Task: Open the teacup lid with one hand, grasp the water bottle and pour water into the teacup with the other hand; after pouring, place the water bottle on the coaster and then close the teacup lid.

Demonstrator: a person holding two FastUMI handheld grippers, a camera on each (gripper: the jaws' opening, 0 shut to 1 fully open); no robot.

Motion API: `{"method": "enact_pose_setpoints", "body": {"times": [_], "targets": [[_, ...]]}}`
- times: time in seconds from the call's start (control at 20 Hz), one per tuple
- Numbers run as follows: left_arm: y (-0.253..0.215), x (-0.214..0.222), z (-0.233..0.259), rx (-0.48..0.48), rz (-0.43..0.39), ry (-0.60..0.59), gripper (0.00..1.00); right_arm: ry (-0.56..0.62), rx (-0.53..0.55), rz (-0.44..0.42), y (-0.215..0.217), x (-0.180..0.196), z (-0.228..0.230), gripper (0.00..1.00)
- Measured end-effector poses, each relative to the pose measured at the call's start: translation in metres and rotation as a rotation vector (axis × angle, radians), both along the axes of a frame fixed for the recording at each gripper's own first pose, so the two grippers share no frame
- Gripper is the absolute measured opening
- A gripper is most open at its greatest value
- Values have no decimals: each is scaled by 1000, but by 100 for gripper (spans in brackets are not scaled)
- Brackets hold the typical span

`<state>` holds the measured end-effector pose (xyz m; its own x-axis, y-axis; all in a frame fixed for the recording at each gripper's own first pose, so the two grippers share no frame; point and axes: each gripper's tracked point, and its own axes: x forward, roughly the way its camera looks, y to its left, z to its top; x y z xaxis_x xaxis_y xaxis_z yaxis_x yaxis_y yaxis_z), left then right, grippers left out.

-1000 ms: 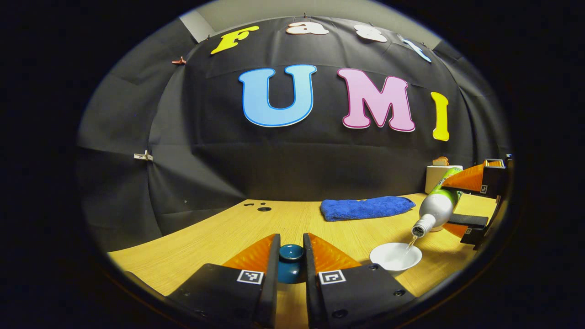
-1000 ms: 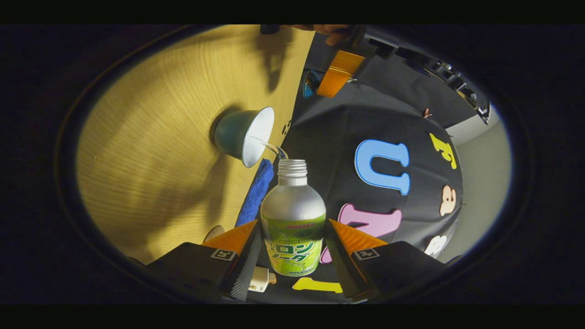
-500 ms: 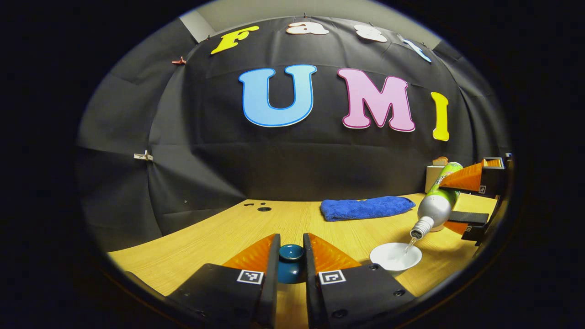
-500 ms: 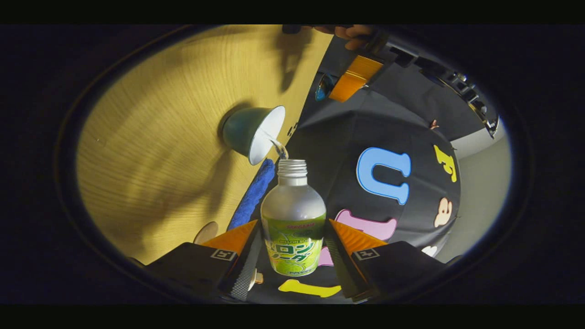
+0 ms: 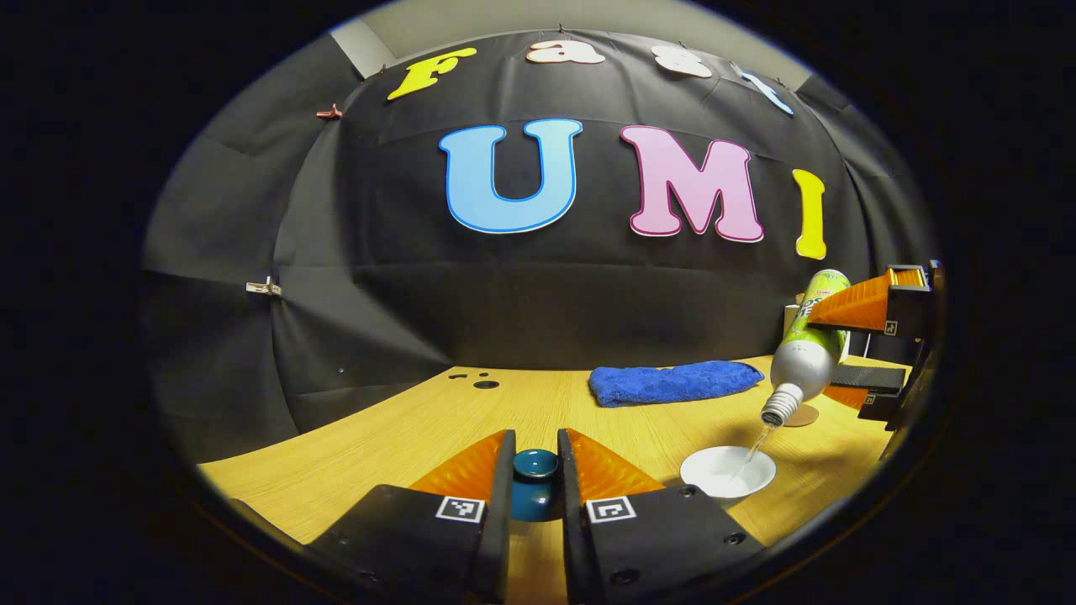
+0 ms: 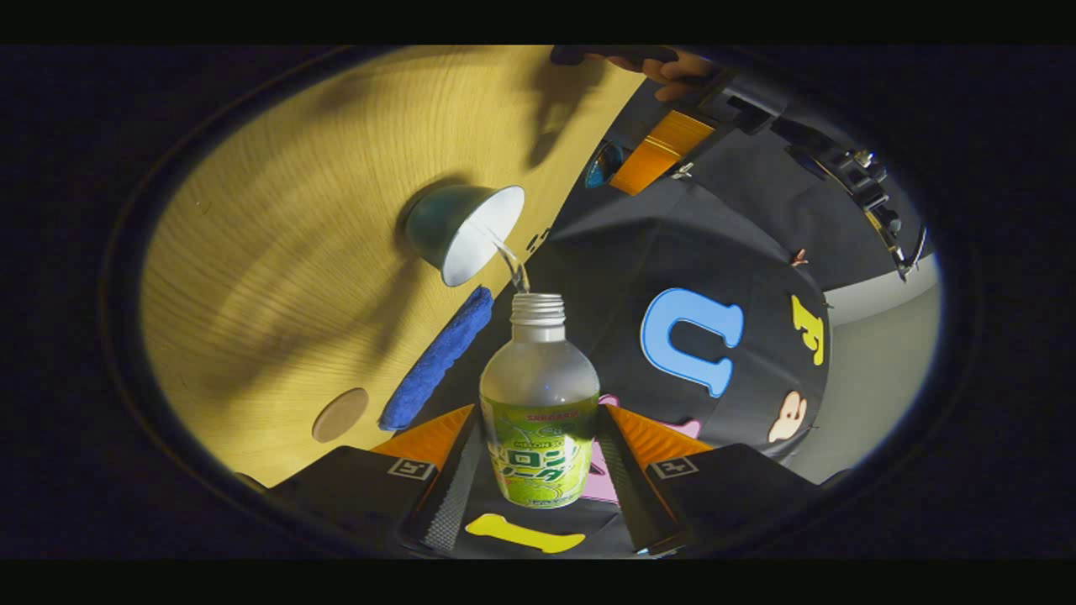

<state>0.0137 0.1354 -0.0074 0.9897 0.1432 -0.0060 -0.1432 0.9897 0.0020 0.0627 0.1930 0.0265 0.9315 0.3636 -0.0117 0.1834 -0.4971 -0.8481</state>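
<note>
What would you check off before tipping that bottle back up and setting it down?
1. Right gripper shut on the bottle: ok.
2. Water landing inside the teacup, none seen on the table: ok.
3. Teacup filled enough: cannot tell.
4. Coaster free for the bottle: ok.
5. Lid held in the left gripper, away from the cup: ok.
6. Blue towel lies apart from the coaster: ok.

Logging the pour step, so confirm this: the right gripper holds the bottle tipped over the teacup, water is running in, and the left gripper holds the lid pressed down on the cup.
One thing is wrong. The left gripper holds the teacup lid away from the teacup, which stands open, as the left gripper view shows. The rest stands: the right gripper holds the bottle tipped, and water runs in.
</note>
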Motion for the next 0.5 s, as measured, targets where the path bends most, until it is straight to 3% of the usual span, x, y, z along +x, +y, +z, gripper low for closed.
{"method": "enact_pose_setpoints", "body": {"times": [0.5], "targets": [[1, -1, 0, 0, 2, 1, 30, -81, -103, 39, 9, -1, 8, 77]]}}
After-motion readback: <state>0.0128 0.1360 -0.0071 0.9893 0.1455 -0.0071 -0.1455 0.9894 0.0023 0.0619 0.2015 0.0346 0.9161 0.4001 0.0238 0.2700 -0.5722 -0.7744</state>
